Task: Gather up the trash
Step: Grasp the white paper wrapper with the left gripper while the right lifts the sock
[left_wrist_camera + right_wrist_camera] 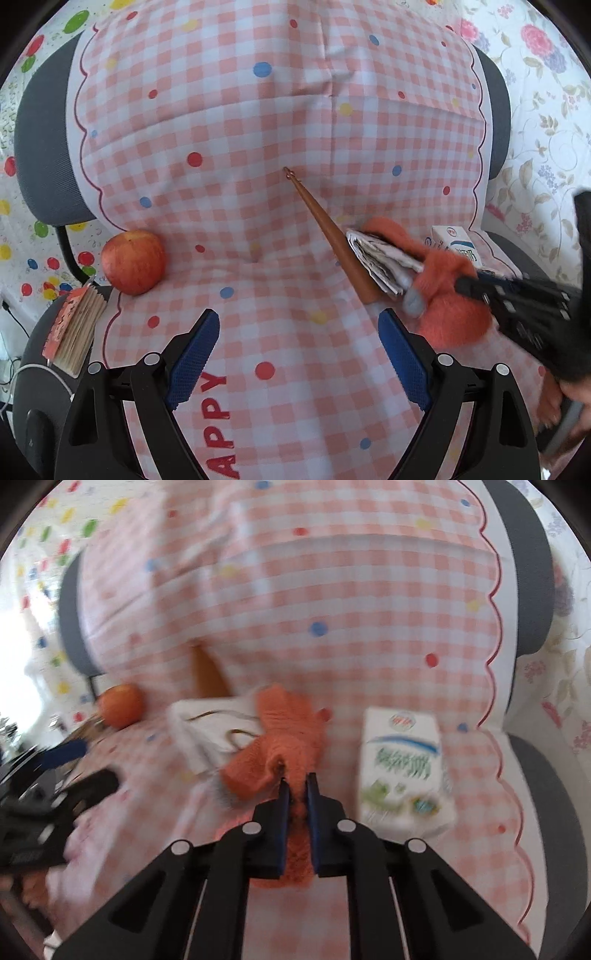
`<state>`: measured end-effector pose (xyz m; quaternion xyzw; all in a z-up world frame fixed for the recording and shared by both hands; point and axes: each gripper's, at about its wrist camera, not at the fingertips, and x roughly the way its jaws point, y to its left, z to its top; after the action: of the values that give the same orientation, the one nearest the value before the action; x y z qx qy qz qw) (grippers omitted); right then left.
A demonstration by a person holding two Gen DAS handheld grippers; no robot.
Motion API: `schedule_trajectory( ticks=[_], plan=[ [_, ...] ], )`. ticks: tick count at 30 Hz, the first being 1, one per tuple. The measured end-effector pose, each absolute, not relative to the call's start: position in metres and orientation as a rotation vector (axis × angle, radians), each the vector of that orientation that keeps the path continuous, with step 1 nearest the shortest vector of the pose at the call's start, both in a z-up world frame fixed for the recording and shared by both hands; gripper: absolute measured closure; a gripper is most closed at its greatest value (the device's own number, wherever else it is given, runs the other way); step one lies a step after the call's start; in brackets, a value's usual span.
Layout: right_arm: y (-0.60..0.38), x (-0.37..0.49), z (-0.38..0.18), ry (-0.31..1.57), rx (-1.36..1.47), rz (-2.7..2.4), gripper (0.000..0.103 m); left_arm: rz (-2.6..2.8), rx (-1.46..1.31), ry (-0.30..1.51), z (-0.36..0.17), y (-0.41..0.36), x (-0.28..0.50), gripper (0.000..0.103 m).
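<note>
At the far left of the left wrist view a small paper pad point(75, 334) sits at the cloth's edge, with a red apple point(133, 261) just beyond it; neither reads as trash. The left gripper point(297, 360) hangs over bare pink-checked tablecloth point(258, 122), its blue pads spread wide with nothing between them. Ahead and to its right a tapered wooden stick point(328, 230) lies with its long axis running from the thin tip, far and left, to the thick end, near and right.

Against that thick end rests the crumpled newspaper point(382, 260), the likeliest trash, touching an orange fuzzy glove point(448, 295) that overlaps its right edge. The right gripper point(297, 781) has its jaws nearly together, pinched on the glove's fabric; its view is blurred, so how firm the hold is stays uncertain. Just right of the glove stands a milk carton point(404, 768), also probable trash, lying beside the right jaws.

The newspaper lies forward-right of the open left gripper, which looks freer to take it.
</note>
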<state>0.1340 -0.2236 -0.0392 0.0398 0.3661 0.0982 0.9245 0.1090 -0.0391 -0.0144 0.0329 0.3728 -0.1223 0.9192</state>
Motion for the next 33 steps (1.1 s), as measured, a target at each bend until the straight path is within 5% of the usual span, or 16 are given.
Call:
schedule_trajectory(
  ticks=[10, 25, 28, 32, 33],
  plan=[
    [-0.221, 0.055, -0.024, 0.684, -0.004, 0.131, 0.094, -0.288, 0.052, 0.775, -0.011, -0.049, 0.099, 0.017],
    [-0.28, 0.031, -0.033, 0.638, 0.115, 0.002, 0.095, -0.417, 0.012, 0.952, -0.056, -0.111, 0.144, 0.053],
    [-0.284, 0.03, -0.035, 0.631, 0.136, 0.008, 0.095, -0.387, -0.006, 0.965, -0.061, -0.118, 0.152, 0.062],
    [-0.283, 0.03, -0.036, 0.628, 0.139, 0.015, 0.095, -0.384, 0.004, 0.948, -0.056, -0.123, 0.148, 0.099],
    [-0.284, 0.03, -0.036, 0.628, 0.14, 0.017, 0.095, -0.381, 0.025, 0.929, -0.053, -0.124, 0.145, 0.101]
  ],
)
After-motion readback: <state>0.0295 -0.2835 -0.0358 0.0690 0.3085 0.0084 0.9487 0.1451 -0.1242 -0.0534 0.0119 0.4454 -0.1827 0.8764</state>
